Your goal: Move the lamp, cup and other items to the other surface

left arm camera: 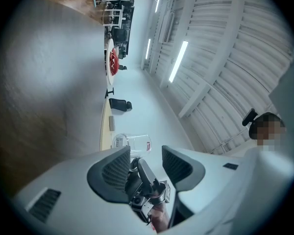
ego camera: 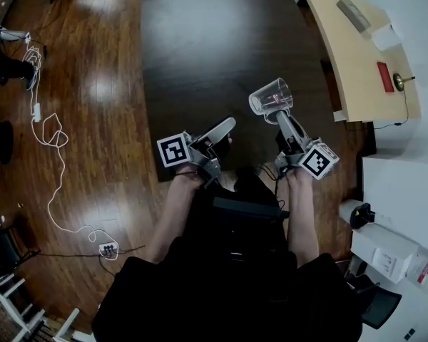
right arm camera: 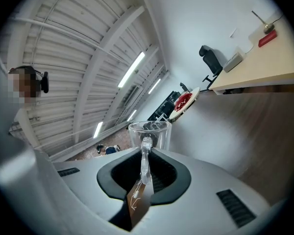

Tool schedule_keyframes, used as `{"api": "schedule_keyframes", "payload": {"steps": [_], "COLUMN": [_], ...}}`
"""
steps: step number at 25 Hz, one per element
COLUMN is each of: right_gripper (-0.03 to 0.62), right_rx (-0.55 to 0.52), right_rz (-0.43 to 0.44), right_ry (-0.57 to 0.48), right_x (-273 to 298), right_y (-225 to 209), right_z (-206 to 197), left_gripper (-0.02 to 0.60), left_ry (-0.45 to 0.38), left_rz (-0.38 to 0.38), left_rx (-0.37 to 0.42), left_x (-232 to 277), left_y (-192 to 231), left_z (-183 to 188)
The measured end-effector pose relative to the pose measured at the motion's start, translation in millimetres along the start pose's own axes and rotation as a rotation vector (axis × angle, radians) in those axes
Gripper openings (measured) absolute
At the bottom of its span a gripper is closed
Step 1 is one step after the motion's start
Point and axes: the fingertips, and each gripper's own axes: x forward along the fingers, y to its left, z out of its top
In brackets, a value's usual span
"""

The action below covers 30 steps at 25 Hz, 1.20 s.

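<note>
Close in, the left claw (ego camera: pixel 223 130) is open with nothing in it (its two pads stand apart). It is above the near edge of the dark tabletop (ego camera: pixel 200 41). Just beside it, the right claw (ego camera: pixel 281 120) pinches the handle of the clear cup (ego camera: pixel 271 96), up in the air by the near right corner. Farther off, a small lamp (ego camera: pixel 399 82) and a red thing (ego camera: pixel 384 77) sit by the right edge of the light desk (ego camera: pixel 346 63).

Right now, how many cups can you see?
1. A clear glass cup is held by its handle in the right tool, over the dark table. More could be outside the views.
</note>
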Motion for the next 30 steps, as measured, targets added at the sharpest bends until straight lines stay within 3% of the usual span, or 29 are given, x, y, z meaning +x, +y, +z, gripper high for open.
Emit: {"api": "schedule_keyframes", "payload": {"steps": [9, 18, 30], "right_gripper": [0.049, 0.049, 0.049], "right_rx": [0.046, 0.076, 0.123], "right_rz": [-0.011, -0.097, -0.101], "right_ry": [-0.108, -0.239, -0.443], "right_x": [-69.7, -204.8, -378.6], "right_y": [-21.4, -98.8, -166.7], "right_z": [34.6, 100.5, 175.6], "left_gripper": [0.219, 0.219, 0.219], "left_ry": [0.099, 0.257, 0.421], "left_rz": [0.002, 0.023, 0.029], "left_rx": [0.006, 0.016, 0.05], "left_x": [58.6, 166.8, 280.0], "left_y": [-3.3, 0.1, -0.9], "left_z": [-50.6, -166.9, -316.7]}}
